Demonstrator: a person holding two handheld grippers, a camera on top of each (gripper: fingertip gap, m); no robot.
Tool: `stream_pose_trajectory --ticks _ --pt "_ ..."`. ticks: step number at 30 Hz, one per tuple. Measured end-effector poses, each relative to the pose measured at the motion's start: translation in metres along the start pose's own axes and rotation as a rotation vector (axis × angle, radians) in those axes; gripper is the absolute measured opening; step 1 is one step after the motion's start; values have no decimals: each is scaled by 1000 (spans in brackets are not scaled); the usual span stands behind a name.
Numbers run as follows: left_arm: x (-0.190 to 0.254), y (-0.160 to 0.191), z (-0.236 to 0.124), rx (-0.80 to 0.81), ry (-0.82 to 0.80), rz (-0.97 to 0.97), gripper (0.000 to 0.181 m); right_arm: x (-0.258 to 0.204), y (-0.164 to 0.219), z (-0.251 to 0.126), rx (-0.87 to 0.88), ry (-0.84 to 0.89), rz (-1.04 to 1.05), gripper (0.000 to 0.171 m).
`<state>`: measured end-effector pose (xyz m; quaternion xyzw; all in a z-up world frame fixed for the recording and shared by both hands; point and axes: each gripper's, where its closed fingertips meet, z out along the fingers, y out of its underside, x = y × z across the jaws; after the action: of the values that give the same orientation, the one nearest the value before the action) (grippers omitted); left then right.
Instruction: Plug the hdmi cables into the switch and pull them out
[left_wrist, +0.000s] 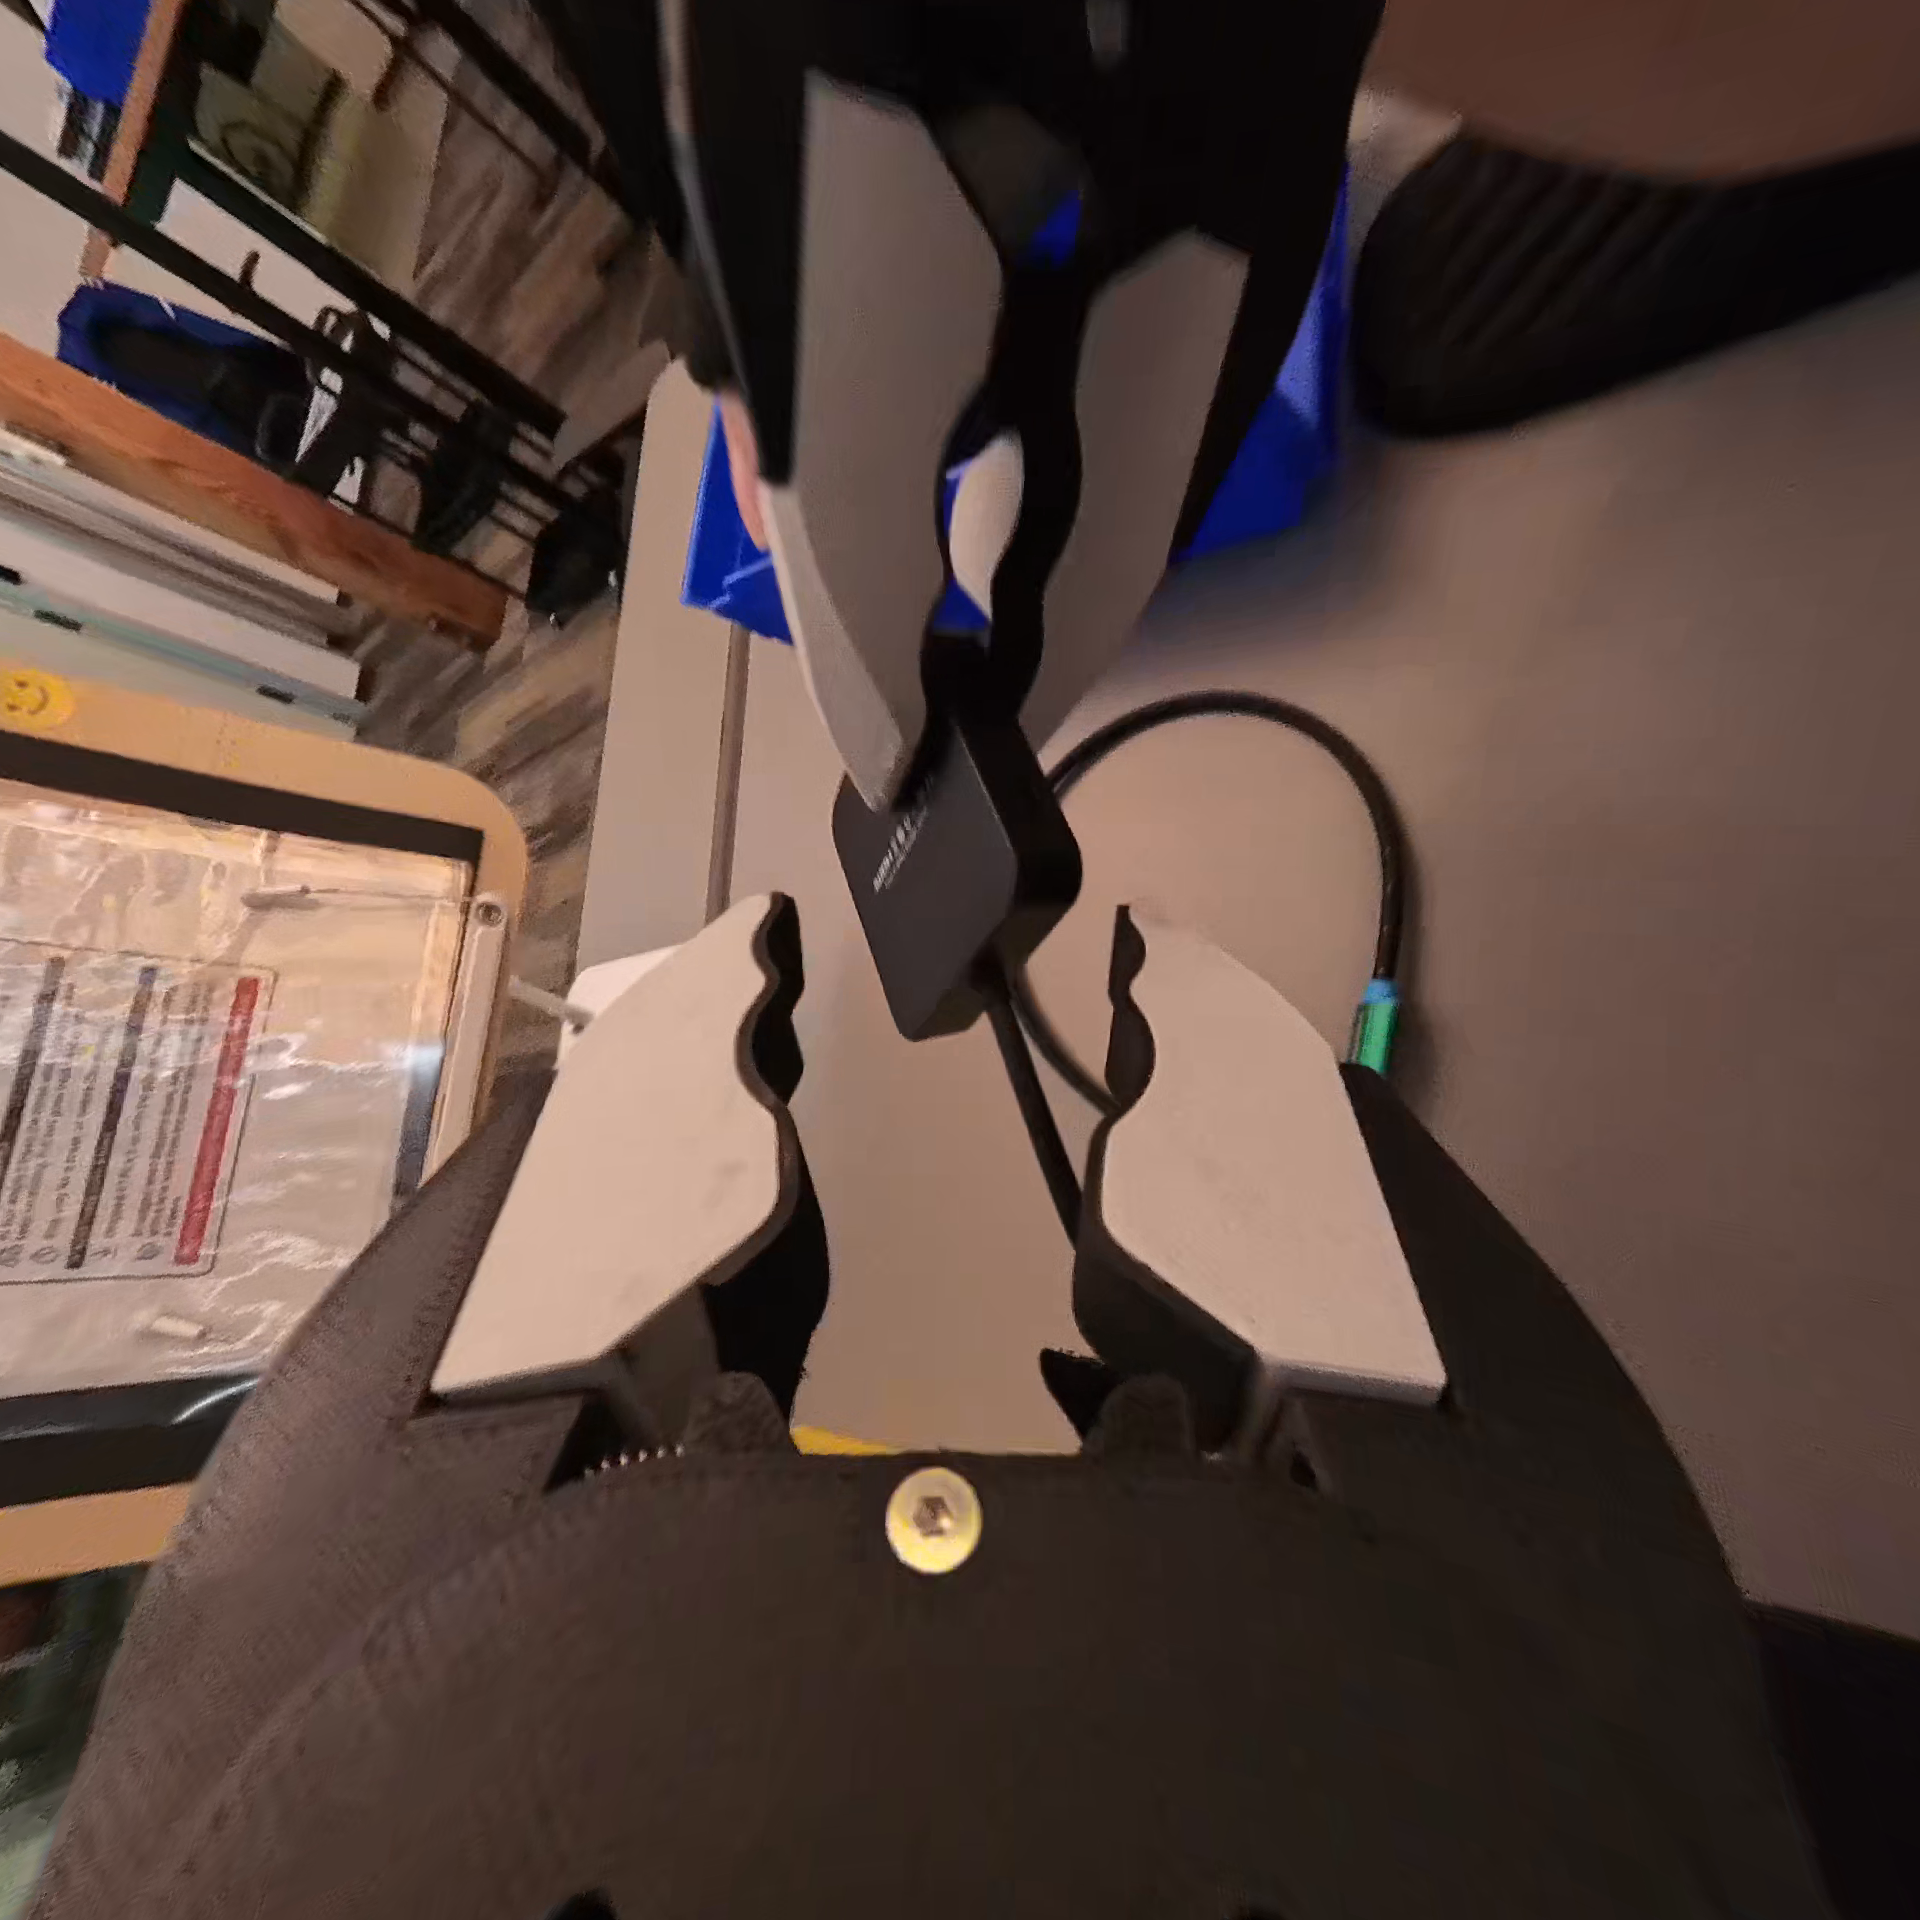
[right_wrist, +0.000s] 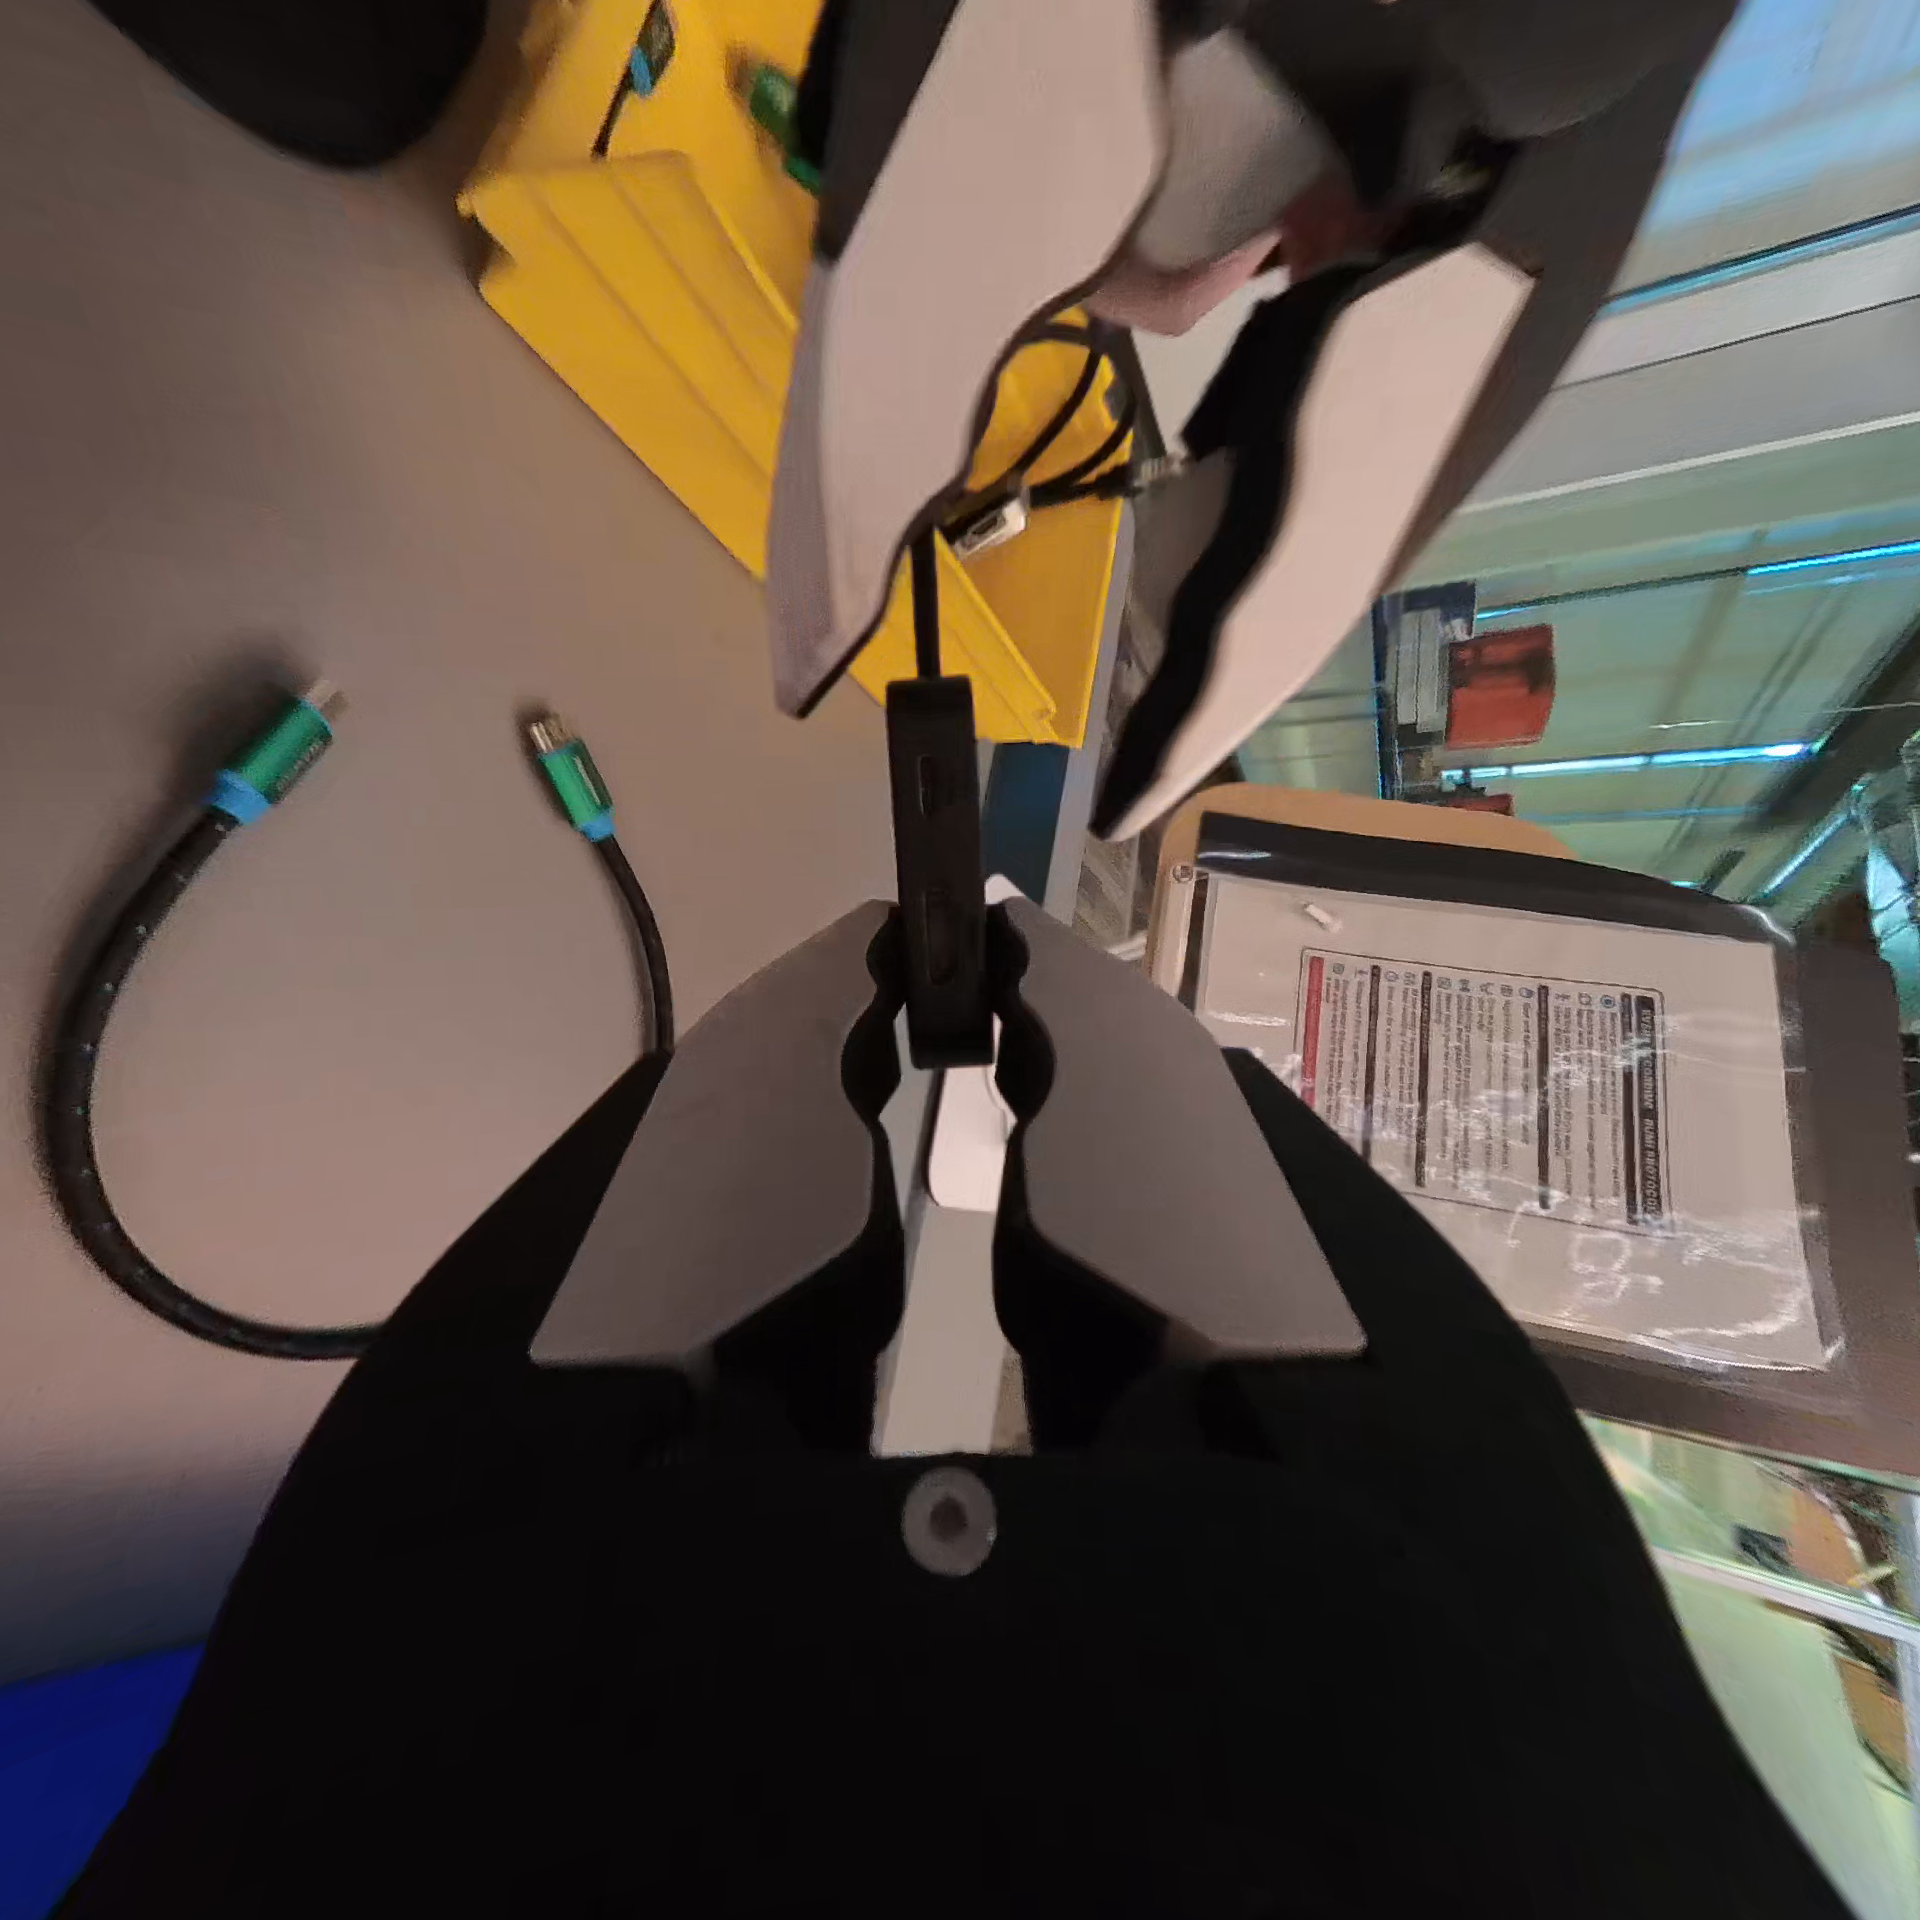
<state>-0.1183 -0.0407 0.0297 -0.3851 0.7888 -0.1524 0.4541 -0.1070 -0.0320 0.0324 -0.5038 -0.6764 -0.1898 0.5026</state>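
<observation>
Right gripper (right_wrist: 940, 925) is clamped edge-on around the black switch (right_wrist: 935, 831) at frame centre, its tail cable (right_wrist: 923, 613) running up toward the yellow bin (right_wrist: 644, 301) at the top. Left gripper (left_wrist: 956, 935) has its jaws spread wide with nothing between them, tips just short of the switch (left_wrist: 951, 883). Farther out, the hdmi cable (right_wrist: 125, 1039) lies looped on the grey table (right_wrist: 312, 468) at left, both green plugs (right_wrist: 281, 748) free.
</observation>
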Motion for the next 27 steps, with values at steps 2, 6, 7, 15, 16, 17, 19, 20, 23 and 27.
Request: stream_pose_trajectory --ticks 2,6,7,15,16,17,19,20,23,27 --pt "-3 6 4 -44 -30 20 56 6 2 -6 -2 18 33 16" --pt "-15 -6 10 17 -119 52 54 14 -15 -17 134 14 150 15" --pt "-17 -11 11 43 -143 74 47 16 -19 -19 164 15 179 15" --pt "-27 -13 17 47 -264 188 13 25 -13 -16 196 74 212 16" --pt "-28 -10 17 38 -260 184 13 25 -12 -14 204 84 212 16" --pt "-30 -6 16 21 -267 182 13 27 -8 -13 197 98 225 17" --pt "-42 9 10 -37 -311 172 13 34 3 -12 174 137 269 19" --pt "-50 17 4 -60 -339 159 13 36 6 -13 194 144 295 19" --pt "-74 35 -23 -66 -432 81 13 22 4 -3 288 40 393 18" --pt "-92 48 -56 -54 -514 18 13 -23 13 34 195 -187 410 20"
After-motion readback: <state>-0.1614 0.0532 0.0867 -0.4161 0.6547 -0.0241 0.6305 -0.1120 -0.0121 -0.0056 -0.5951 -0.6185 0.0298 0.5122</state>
